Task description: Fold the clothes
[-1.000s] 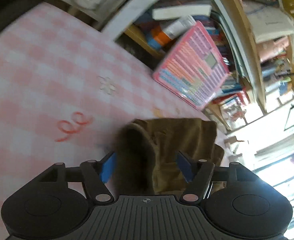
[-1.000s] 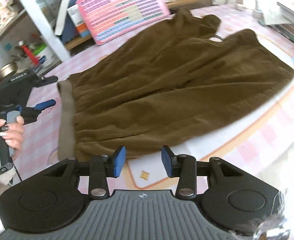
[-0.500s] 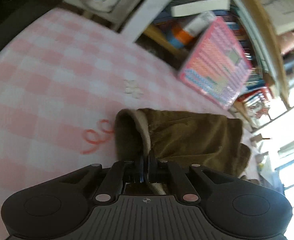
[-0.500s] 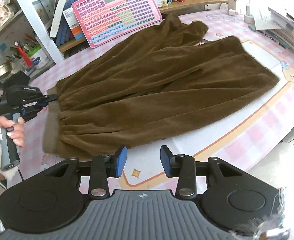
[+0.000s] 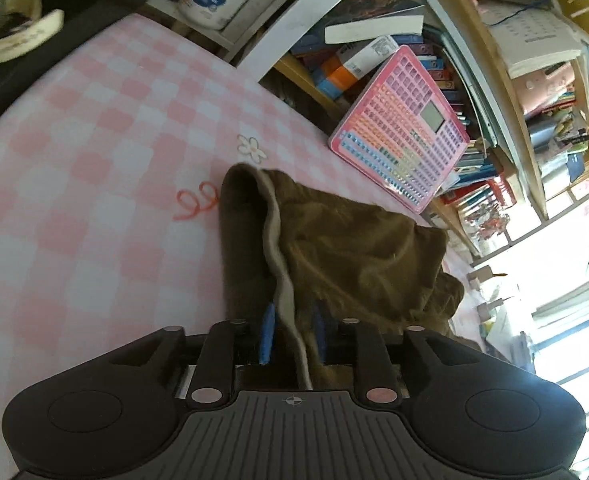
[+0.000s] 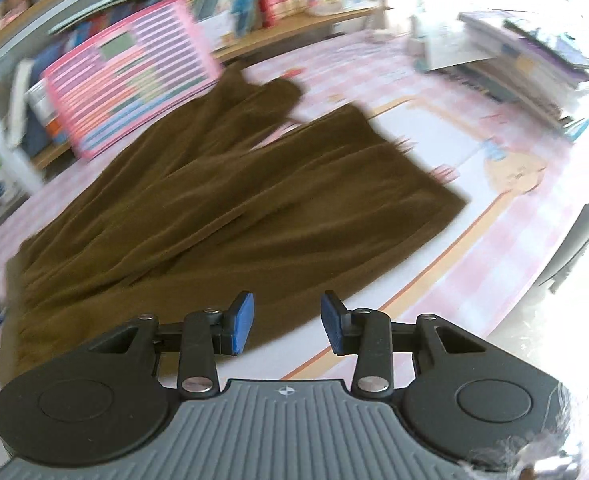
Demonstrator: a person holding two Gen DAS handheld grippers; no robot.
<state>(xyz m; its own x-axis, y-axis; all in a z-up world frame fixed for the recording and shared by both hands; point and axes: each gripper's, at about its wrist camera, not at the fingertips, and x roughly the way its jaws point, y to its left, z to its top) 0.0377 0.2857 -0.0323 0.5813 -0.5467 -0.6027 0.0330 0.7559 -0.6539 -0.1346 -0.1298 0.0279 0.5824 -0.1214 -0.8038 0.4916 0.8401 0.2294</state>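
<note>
Brown corduroy skirt (image 6: 222, 208): spread flat on the pink checked tablecloth (image 5: 94, 128), hem towards the pink keyboard toy (image 5: 406, 136) leaning at the bookshelf (image 5: 494, 40).
Waistband (image 5: 282, 280): raised off the cloth.
Left gripper (image 5: 292, 332): blue pads part-open, waistband edge running between them; whether it is held, I cannot tell.
Right gripper (image 6: 287, 324): pads wide apart, empty, over the skirt's near edge.

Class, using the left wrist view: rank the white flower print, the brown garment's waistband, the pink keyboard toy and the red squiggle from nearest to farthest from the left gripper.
1. Waistband, between the left gripper fingers.
2. Red squiggle, ahead-left on the tablecloth.
3. White flower print, beyond the squiggle.
4. Pink keyboard toy, far right, leaning on the shelf.
</note>
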